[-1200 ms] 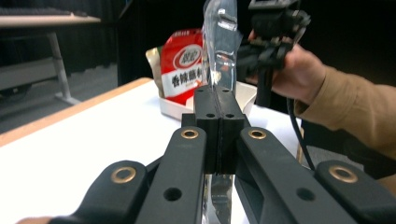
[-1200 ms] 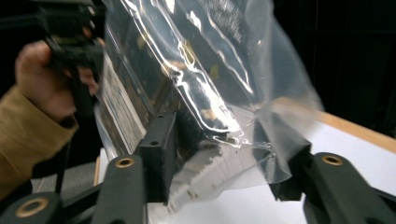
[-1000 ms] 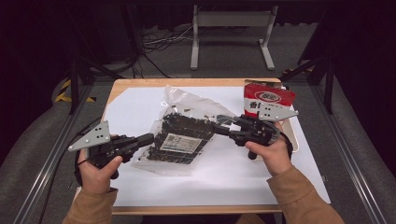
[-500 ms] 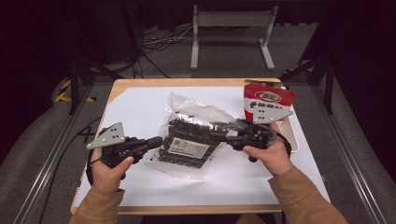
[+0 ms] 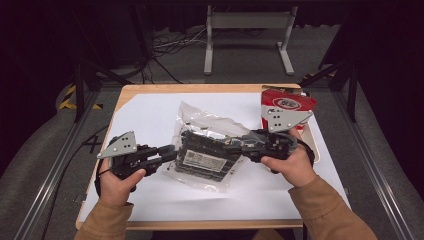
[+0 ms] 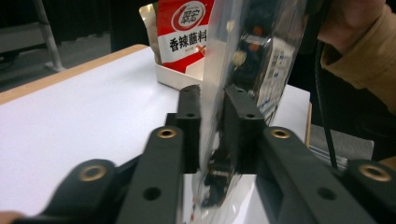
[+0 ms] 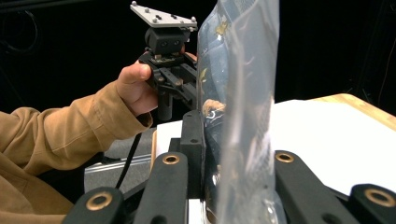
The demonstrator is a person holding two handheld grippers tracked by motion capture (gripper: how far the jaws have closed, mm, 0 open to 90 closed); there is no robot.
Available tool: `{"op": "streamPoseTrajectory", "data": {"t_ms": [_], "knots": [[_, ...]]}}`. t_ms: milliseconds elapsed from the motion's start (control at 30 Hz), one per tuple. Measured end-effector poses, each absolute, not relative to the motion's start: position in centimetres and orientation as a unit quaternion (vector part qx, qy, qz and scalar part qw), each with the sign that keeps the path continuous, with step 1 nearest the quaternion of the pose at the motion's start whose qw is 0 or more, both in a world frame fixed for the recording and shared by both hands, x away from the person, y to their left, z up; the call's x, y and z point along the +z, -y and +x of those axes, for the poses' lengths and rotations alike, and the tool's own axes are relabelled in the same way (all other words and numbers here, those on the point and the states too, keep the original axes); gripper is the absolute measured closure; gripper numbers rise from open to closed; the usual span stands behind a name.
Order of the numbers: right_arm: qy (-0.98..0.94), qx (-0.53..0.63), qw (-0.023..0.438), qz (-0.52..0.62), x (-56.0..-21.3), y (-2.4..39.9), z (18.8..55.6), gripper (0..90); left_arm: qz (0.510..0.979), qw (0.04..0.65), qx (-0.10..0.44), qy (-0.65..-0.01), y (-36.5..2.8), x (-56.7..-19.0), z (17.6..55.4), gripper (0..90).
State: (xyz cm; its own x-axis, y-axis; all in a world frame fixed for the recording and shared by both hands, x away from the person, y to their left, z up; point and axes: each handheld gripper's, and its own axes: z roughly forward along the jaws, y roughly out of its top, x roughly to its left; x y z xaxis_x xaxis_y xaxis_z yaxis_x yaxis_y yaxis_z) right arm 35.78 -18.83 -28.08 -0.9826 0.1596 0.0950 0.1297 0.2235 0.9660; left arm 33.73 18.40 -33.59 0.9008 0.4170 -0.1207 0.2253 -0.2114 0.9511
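Clear plastic bag stuffed with dark bits, white label on top, crinkly, held mid-counter just above the white sheet.

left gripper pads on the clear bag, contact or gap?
Touching. In the left gripper view the clear bag stands edge-on between the two black pads, squeezed flat, no gap on either side. The left gripper has just been opening slightly.

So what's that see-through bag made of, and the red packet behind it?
The bag looks like thin clear plastic film: glossy, crinkled, and you can see the dark pieces inside. The red packet seems to be printed shiny plastic or foil, though the pictures leave that open. The tabletop looks like pale wood under white paper.
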Motion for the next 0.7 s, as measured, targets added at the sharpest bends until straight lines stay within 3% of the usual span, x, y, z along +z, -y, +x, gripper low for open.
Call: {"op": "streamPoseTrajectory", "data": {"t_ms": [100,233,700], "knots": [[-0.786,0.611,0.024,0.091,-27.1,19.4,35.7,76.1,0.775,0.589,0.082,-0.213,-18.5,-33.6,33.8,58.3],[-0.795,0.598,0.042,0.095,-25.6,20.4,35.5,76.1,0.776,0.583,0.09,-0.222,-18.8,-33.6,33.8,48.6],[-0.813,0.56,0.097,0.128,-21.8,24.6,35.7,76.0,0.771,0.574,0.11,-0.253,-20.6,-33.8,33.7,43.2]]}}
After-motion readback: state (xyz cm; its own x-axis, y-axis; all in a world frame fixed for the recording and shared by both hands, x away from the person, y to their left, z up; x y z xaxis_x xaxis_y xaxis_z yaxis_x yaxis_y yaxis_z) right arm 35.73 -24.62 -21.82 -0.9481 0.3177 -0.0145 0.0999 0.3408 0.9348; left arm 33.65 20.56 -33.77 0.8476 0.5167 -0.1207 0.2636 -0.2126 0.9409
